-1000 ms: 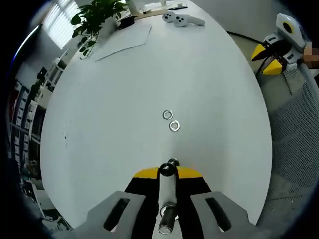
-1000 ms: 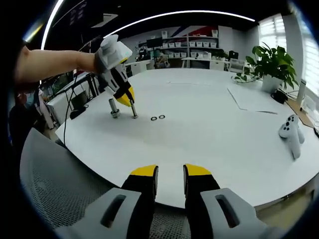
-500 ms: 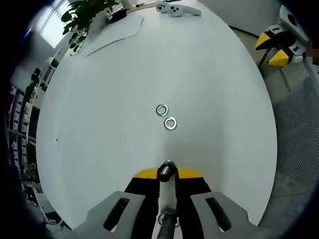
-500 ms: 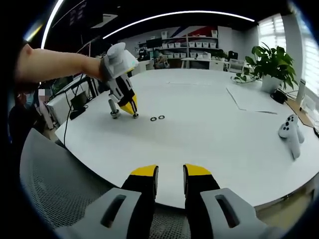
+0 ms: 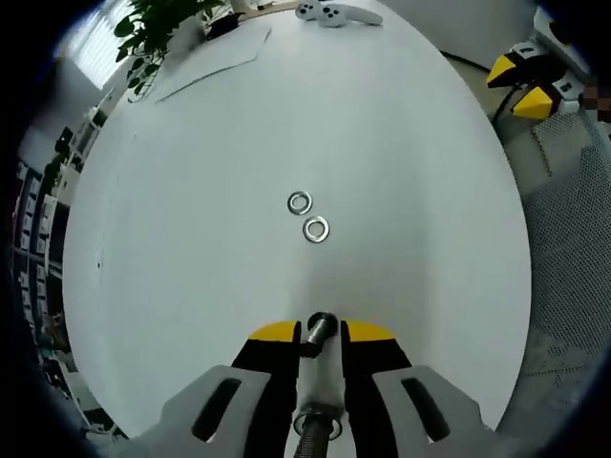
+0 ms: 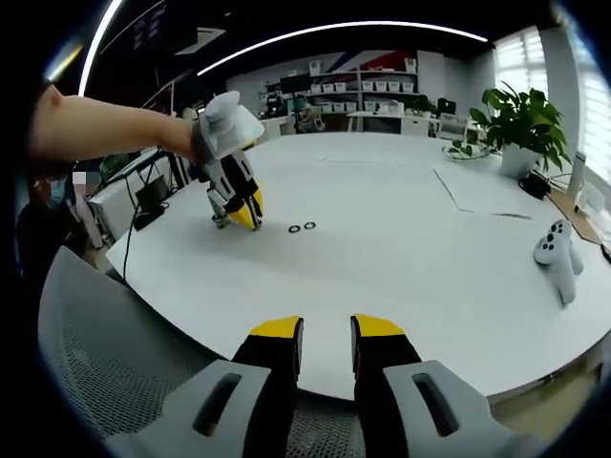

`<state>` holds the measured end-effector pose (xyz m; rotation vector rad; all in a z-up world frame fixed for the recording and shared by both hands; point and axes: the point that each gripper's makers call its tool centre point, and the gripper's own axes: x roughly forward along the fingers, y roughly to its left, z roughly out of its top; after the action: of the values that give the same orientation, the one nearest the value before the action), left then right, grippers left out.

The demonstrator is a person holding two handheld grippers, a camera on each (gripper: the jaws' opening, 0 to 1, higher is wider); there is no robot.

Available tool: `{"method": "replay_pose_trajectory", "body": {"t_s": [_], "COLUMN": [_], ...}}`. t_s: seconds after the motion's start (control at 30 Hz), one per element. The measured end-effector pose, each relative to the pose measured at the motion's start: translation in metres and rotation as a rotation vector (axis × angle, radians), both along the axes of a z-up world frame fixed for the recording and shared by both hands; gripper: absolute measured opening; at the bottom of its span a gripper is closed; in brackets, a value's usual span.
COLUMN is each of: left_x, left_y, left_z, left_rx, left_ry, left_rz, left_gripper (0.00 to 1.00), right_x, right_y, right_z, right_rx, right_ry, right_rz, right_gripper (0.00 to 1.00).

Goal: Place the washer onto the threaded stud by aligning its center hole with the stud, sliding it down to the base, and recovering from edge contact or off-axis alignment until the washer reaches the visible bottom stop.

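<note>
A threaded stud (image 5: 318, 336) runs along the gap between the jaws of my left gripper (image 5: 322, 331), which is shut on it; its threaded end shows near the bottom edge. Two steel washers (image 5: 300, 201) (image 5: 316, 229) lie flat on the white table (image 5: 191, 239) just ahead of the yellow tips. In the right gripper view the left gripper (image 6: 236, 202) points down at the table, beside the washers (image 6: 302, 227). My right gripper (image 6: 326, 334) hangs open over the table's near edge with nothing between its jaws. It also appears in the left gripper view (image 5: 523, 84).
Two white game controllers (image 6: 558, 253) and a sheet of paper (image 6: 482, 196) lie at the table's right. A potted plant (image 6: 516, 119) stands behind them. A mesh chair (image 6: 115, 363) sits by the near edge. A person's arm (image 6: 95, 124) holds the left gripper.
The left gripper has dropped lower and tipped down toward the table with the stud between its jaws. The washers lie where they were. The right gripper has stayed still.
</note>
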<state>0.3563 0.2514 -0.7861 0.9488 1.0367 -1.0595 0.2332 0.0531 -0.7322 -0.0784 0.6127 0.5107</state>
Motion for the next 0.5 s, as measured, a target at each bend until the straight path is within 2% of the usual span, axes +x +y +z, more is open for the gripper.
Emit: {"method": "replay_pose_trajectory", "body": {"t_s": [0.23,0.33,0.5], "left_x": [0.001,0.001,-0.001], "left_y": [-0.001,-0.002,-0.002], "left_z": [0.009,0.014,0.024], "left_rx": [-0.015,-0.035,-0.054], "left_ry": [-0.013,-0.015,-0.034], "left_rz": [0.016,0.056,0.056], "left_gripper": [0.21,0.23,0.23], "right_x": [0.000,0.000,0.000], "right_y": [0.001,0.001,0.002], "right_z": [0.000,0.000,-0.001], "right_rx": [0.001,0.004,0.007], "right_ry": [0.003,0.003,0.006], "right_rz": [0.005,0.005,0.011], "right_gripper": [0.22,0.22,0.22]}}
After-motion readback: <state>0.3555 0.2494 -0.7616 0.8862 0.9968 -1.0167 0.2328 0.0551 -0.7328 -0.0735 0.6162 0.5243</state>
